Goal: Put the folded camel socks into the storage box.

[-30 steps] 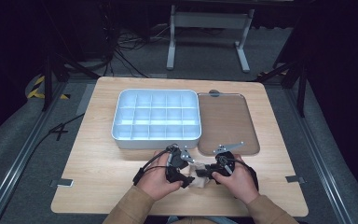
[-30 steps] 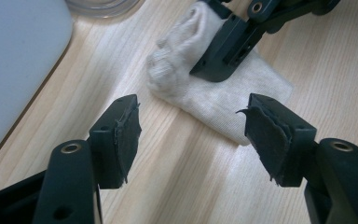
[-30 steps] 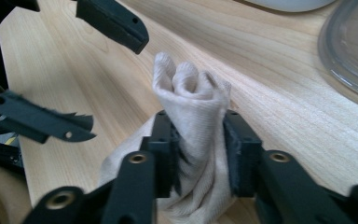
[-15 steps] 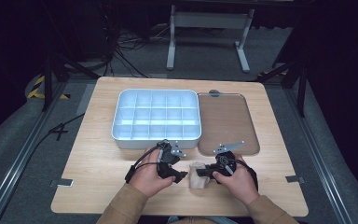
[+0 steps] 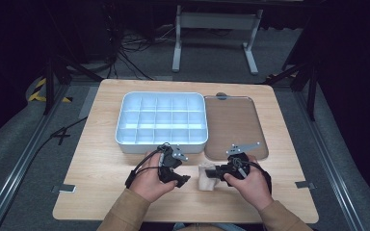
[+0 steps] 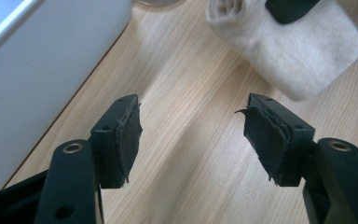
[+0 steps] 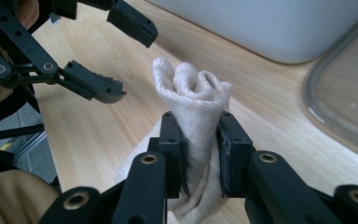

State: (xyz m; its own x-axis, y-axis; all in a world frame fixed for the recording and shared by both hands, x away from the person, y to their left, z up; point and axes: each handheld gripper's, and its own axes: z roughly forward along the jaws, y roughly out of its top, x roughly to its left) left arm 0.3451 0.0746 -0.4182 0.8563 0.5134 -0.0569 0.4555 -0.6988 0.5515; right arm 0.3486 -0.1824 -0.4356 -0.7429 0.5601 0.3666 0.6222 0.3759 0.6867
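Note:
A small cream cloth (image 5: 204, 182), bunched into a roll, is near the table's front edge. My right gripper (image 5: 212, 172) is shut on it, and its jaws closed further a moment ago. In the right gripper view both pads pinch the cloth (image 7: 192, 88) at its middle, with the rolled top sticking up above the right gripper (image 7: 200, 140). My left gripper (image 5: 180, 169) is open to the left of the cloth and does not touch it. Only bare wood lies between the jaws of the left gripper (image 6: 191, 135), and the cloth (image 6: 303, 51) is beyond them at the upper right.
A white tray (image 5: 120, 131) with several compartments stands just behind the hands. A flat brown tray (image 5: 233, 122) lies to its right. The wooden table (image 5: 96, 163) has bare wood at the front left. Dark floor and stand legs surround it.
My left gripper has drawn away to the left from the cloth and stands open. My right gripper has kept hold of the cloth and lifted it slightly.

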